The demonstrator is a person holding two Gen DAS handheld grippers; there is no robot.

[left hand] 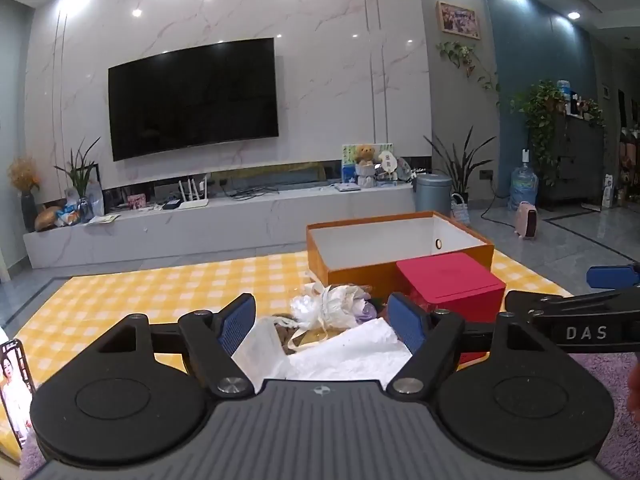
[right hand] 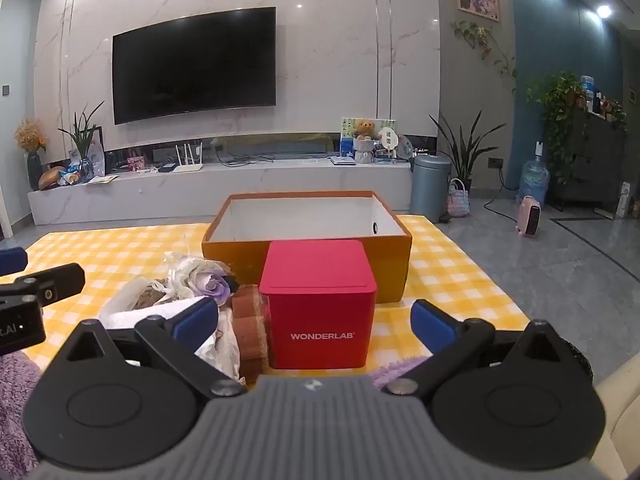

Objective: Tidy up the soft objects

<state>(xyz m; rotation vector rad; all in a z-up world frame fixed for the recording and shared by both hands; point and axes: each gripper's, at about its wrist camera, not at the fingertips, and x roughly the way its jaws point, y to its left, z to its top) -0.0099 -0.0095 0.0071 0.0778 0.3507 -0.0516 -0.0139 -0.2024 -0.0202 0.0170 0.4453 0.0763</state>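
Observation:
A pile of soft things lies on the yellow checked cloth (left hand: 120, 300): a white wrapped bouquet (left hand: 332, 304) with a purple flower (right hand: 214, 284), white crumpled cloth (left hand: 360, 352), and a brown knitted piece (right hand: 250, 320). My left gripper (left hand: 322, 326) is open, its blue pads either side of the white cloth, holding nothing. My right gripper (right hand: 316, 322) is open around the red WONDERLAB box (right hand: 320, 304) without touching it. An open orange box (left hand: 400, 248) with a white inside stands behind the red box; it also shows in the right wrist view (right hand: 308, 216).
A phone (left hand: 14, 396) stands at the left edge. Purple fuzzy fabric (right hand: 16, 384) lies near me. Behind are a TV (left hand: 192, 100), a marble console (left hand: 220, 220), a grey bin (right hand: 430, 188), plants, a water jug (right hand: 534, 180) and a pink heater (right hand: 530, 216).

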